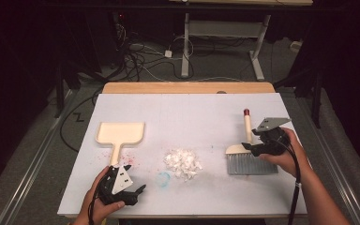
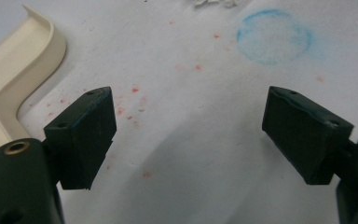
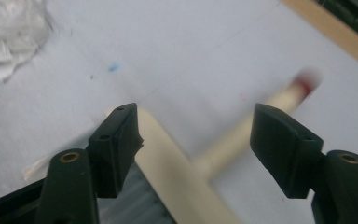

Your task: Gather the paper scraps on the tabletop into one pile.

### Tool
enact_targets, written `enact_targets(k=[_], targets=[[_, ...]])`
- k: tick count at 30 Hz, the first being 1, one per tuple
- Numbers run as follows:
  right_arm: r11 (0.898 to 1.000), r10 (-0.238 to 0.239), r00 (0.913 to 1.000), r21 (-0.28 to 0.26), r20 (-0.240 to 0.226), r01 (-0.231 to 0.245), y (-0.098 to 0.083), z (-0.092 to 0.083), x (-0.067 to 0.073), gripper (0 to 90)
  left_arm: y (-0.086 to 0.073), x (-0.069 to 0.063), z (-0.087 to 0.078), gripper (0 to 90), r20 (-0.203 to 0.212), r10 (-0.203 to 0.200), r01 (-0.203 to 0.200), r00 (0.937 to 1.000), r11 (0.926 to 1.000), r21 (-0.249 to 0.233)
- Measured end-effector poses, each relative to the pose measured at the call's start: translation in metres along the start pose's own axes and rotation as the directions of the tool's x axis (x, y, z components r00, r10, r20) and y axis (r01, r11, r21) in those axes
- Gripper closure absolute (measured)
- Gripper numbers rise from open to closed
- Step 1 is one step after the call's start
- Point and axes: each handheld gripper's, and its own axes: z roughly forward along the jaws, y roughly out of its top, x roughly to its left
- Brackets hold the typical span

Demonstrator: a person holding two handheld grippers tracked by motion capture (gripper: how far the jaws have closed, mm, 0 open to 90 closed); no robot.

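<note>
**Where everything sits on the table**

Dustpan point(image 1: 121, 133) lies on the left, the brush point(image 1: 249, 154) well over on the right, and the scrap pile point(image 1: 183, 163) between them. Left gripper point(image 1: 130, 191) sits just before the dustpan's handle; right gripper point(image 1: 252, 148) is over the brush.

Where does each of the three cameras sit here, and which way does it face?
High view: above the person's side, looking forward and down on the table; both forearms, left gripper and right gripper show.
Left gripper view: rides the left gripper, facing down at bare table between open jaws; dustpan at its left edge.
Right gripper view: rides the right gripper, jaws open over the brush.
Shared: the paper scraps, also in the right gripper view.
</note>
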Motion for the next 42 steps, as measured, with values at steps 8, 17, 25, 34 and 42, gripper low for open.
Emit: enact_targets(k=[8, 17, 25, 34, 42], targets=[[0.974, 0.008, 0.9939, -0.226, 0.110, 0.017, -0.017, -0.025, 0.020, 29.5, 0.001, 0.000, -0.003, 16.8, -0.019, -0.003, 0.002, 0.9998, 0.9999, -0.013], [0.948, 0.096, 0.9803, -0.315, 0.172, -0.038, -0.062, -0.043, 0.059, 24.1, 0.000, -0.004, -0.011, 16.8, -0.036, 0.009, -0.010, 0.9993, 0.9993, -0.035], [0.927, 0.097, 0.9671, -0.375, 0.235, -0.002, -0.084, -0.050, 0.078, 21.7, 0.003, -0.005, -0.017, 16.8, -0.049, 0.016, -0.019, 0.9987, 0.9976, -0.066], [0.930, 0.133, 0.9672, -0.365, 0.216, -0.046, -0.084, -0.043, 0.063, 19.5, 0.004, -0.007, -0.014, 16.7, -0.048, 0.021, -0.024, 0.9986, 0.9979, -0.060], [0.932, 0.141, 0.9638, -0.358, 0.226, -0.052, -0.086, -0.043, 0.059, 19.4, 0.003, -0.004, -0.013, 16.8, -0.058, 0.012, -0.015, 0.9982, 0.9987, -0.050]])
